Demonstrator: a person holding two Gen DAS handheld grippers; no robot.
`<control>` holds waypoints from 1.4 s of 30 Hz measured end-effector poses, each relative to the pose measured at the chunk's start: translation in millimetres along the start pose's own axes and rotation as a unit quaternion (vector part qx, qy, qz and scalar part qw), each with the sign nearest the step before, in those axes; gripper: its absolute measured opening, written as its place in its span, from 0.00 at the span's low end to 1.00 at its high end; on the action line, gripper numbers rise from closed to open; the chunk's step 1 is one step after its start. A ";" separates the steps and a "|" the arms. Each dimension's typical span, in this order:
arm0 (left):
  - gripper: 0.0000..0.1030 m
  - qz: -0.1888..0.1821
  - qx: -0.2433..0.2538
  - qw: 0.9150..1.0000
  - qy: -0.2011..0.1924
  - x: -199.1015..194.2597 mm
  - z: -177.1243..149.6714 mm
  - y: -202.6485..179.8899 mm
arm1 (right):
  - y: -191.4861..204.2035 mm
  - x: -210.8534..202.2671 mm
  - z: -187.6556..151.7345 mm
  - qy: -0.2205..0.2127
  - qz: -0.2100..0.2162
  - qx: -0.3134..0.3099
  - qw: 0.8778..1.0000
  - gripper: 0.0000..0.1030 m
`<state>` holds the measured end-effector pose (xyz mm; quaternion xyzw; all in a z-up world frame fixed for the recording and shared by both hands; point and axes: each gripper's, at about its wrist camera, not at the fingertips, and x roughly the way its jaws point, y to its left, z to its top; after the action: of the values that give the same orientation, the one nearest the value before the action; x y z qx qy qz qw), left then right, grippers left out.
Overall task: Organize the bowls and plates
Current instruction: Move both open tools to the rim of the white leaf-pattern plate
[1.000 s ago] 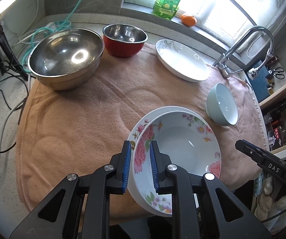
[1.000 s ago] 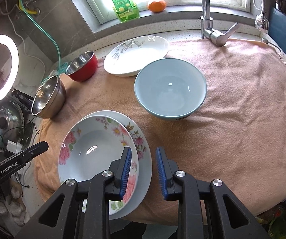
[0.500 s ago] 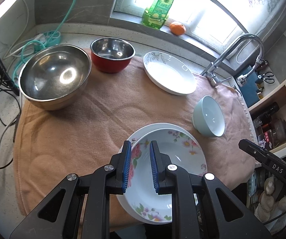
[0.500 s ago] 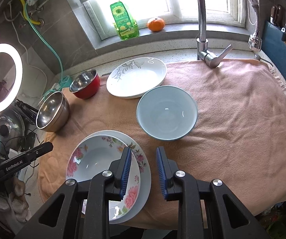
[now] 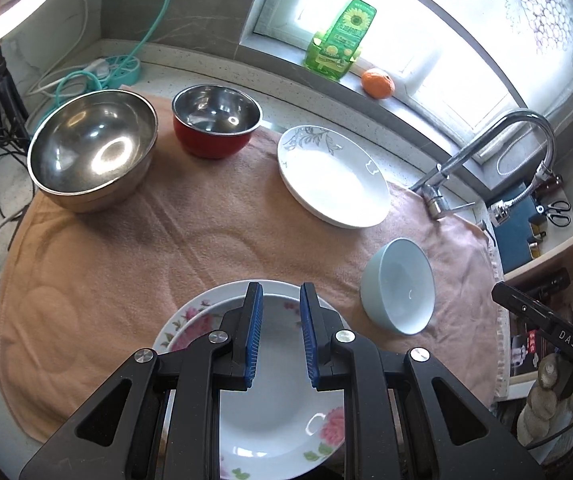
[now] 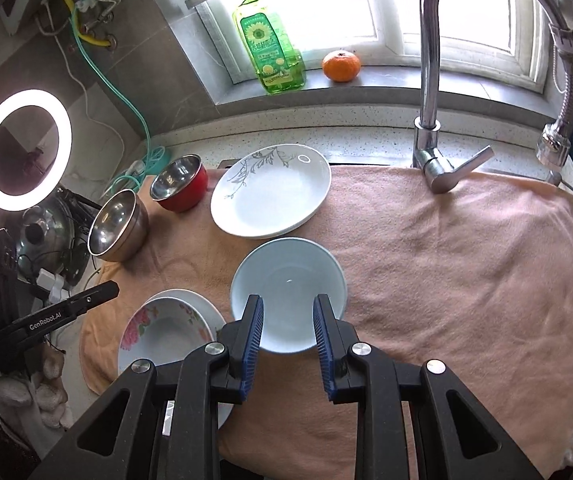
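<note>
Both grippers hang above the near edge of the towel (image 6: pixel 446 264) that covers the counter, angled down, nothing between the pads of either. Left gripper (image 5: pixel 281 336): blue pads apart by a narrow gap, empty, over the floral bowl (image 5: pixel 278 408), which sits nested in a white plate (image 5: pixel 222 294) at the towel's near edge – no contact visible. Right gripper (image 6: pixel 288 346): pads likewise slightly parted, empty, positioned above the near rim of the light-blue bowl (image 6: pixel 286 280); whether a pad touches the rim cannot be told. In the right wrist view the floral bowl (image 6: pixel 166 332) and its plate (image 6: pixel 206 308) lie to the left of the blue bowl, just beside it, at the towel's near-left corner. The blue bowl stands upright approx. mid-towel. Just beyond it, the white dish w/ grey leaf pattern (image 6: pixel 272 196) lies at the far edge, rims near each other – contact cannot be told. Further left along the far edge: red bowl w/ steel lining (image 6: pixel 180 184), then the large steel bowl (image 6: pixel 116 226) at the far-left corner, both upright. The faucet (image 6: pixel 434 80) rises at the far-right edge. On the windowsill behind: green soap bottle (image 6: pixel 266 44) and an orange (image 6: pixel 341 65) beside it. A lit ring light (image 6: pixel 22 150) stands off the towel to the left.
</note>
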<state>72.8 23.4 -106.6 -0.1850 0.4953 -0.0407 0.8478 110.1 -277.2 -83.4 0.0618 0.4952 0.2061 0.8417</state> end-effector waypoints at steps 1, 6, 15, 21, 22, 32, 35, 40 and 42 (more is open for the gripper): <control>0.16 0.003 -0.005 1.000 -0.001 1.8 0.2 -3.8 | -6.3 1.0 5.8 0.003 0.005 -0.003 1.000 0.23; 0.16 0.011 -0.021 1.000 -0.004 10.2 2.8 -20.5 | -28.7 7.3 30.2 0.007 0.020 -0.033 0.999 0.23; 0.16 0.030 -0.045 0.998 -0.012 31.5 18.3 -36.5 | -50.1 39.2 70.3 0.024 0.036 -0.075 0.996 0.23; 0.16 0.025 -0.082 0.996 -0.019 46.1 30.0 -37.7 | -53.6 66.0 99.0 0.037 0.040 -0.106 0.993 0.23; 0.16 0.027 -0.084 0.996 -0.020 49.2 31.8 -38.6 | -54.4 71.6 104.0 0.040 0.043 -0.109 0.992 0.23; 0.16 0.048 -0.112 0.992 -0.015 80.2 45.6 -38.2 | -40.0 127.4 138.0 0.062 0.046 -0.166 0.983 0.23; 0.16 0.051 -0.121 0.991 -0.010 87.3 49.2 -35.4 | -35.7 143.1 144.3 0.070 0.046 -0.174 0.981 0.23; 0.16 0.056 -0.123 0.991 -0.007 96.7 55.2 -31.7 | -31.5 161.7 152.1 0.080 0.045 -0.185 0.978 0.23; 0.16 0.057 -0.126 0.990 -0.003 101.3 55.6 -29.7 | -30.7 168.5 154.1 0.084 0.042 -0.188 0.978 0.23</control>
<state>175.0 -14.5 -155.2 -0.2622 0.5034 0.0713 0.8202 322.9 -220.8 -151.6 -0.0946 0.5133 0.3353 0.7843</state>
